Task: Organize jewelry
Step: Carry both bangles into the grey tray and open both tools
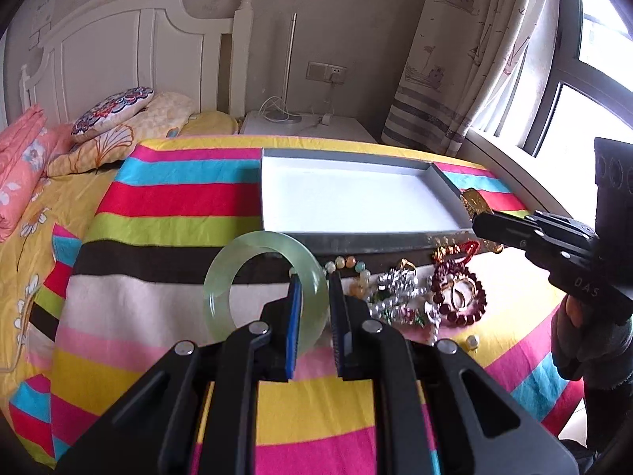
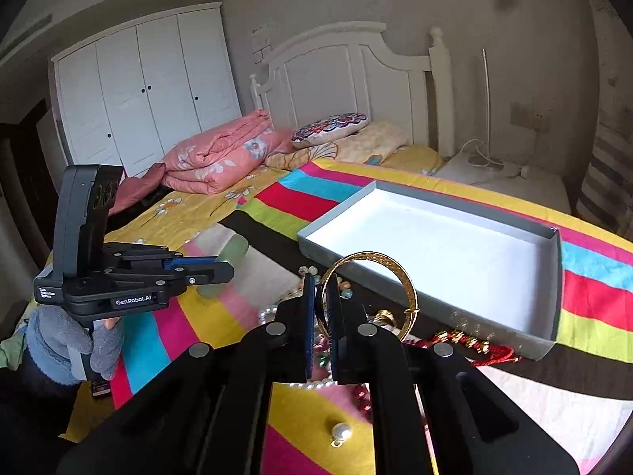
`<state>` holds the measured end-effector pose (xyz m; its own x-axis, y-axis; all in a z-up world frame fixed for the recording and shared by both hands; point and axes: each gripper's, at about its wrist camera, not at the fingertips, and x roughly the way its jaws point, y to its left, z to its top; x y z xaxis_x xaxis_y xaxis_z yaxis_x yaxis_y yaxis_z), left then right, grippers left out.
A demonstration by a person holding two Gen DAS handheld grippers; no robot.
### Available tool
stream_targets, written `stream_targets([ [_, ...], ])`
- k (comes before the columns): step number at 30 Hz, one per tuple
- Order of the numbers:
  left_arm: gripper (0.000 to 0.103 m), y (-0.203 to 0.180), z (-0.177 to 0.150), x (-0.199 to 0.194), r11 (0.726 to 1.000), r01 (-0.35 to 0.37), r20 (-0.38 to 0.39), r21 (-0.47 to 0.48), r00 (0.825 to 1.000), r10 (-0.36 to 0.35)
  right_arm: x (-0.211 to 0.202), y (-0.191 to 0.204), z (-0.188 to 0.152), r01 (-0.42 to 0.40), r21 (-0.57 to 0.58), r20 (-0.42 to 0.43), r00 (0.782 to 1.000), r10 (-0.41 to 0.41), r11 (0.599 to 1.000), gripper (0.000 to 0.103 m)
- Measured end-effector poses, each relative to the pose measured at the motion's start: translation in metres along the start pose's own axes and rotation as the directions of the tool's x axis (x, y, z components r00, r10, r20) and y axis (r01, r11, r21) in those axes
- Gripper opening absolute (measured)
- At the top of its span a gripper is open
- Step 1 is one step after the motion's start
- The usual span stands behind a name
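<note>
Gripping two bangles above striped cloth.
Left gripper [image 1: 314,277] clamped on translucent pale-green jade bangle [image 1: 221,273]; right gripper [image 2: 324,281] clenched on thin engraved gold bangle [image 2: 395,267], rings projecting beyond fingertips.

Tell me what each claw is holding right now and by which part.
The left claw pinches the green jade bangle across its band at one side. The right claw pinches the gold bangle by its band, opposite the clasp.
</note>
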<state>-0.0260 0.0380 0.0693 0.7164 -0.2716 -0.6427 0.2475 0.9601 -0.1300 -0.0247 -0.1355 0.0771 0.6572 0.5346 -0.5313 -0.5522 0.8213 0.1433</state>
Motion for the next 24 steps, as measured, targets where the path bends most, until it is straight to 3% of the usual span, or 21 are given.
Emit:
stream_targets([
  [8, 0.013, -0.022, 0.077, 0.052, 0.998, 0.007, -0.011, 0.057, 1.0, -0.007, 0.016, -0.046, 0.022, 0.164, 0.003, -0.025, 0.986, -0.163, 0.987, 0.007],
  [13, 0.013, -0.033, 0.108, 0.105, 0.997, -0.008, -0.089, 0.081, 0.996, 0.015, 0.044, -0.078, 0.03, 0.225, 0.016, -0.103, 0.969, -0.223, 0.974, 0.007],
  [19, 0.014, -0.041, 0.11, 0.166, 0.994, -0.047, -0.197, 0.099, 0.978, 0.066, 0.078, -0.103, 0.031, 0.288, 0.02, -0.217, 0.936, -0.277, 0.957, 0.008],
  [24, 0.011, -0.036, 0.11, 0.183, 0.994, -0.083, -0.189, 0.07, 0.977, 0.095, 0.101, -0.117, 0.028, 0.317, 0.03, -0.272, 0.915, -0.298, 0.948, 0.008],
])
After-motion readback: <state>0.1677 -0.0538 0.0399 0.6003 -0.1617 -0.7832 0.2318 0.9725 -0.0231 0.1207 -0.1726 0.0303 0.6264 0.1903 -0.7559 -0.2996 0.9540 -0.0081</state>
